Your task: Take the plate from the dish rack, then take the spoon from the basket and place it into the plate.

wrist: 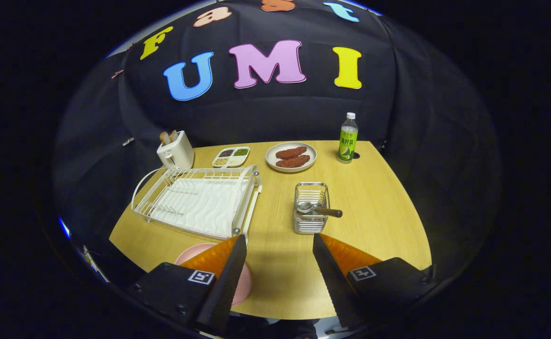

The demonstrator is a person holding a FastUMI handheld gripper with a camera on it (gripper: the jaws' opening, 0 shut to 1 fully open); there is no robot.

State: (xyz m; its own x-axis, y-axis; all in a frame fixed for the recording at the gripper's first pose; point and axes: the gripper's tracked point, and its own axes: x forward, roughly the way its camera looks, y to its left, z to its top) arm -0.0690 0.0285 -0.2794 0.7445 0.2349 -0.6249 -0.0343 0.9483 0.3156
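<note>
With the pink plate [245, 285] already down on the desk [379, 226] under the left finger, the gripper [279, 245] hangs with jaws spread and empty, so I'd steer it forward and right to pinch the spoon [317, 208] handle jutting from the basket [310, 208].

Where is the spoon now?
In the gripper view, the spoon lies in the wire basket, just ahead of the open gripper, right of the dish rack.
</note>
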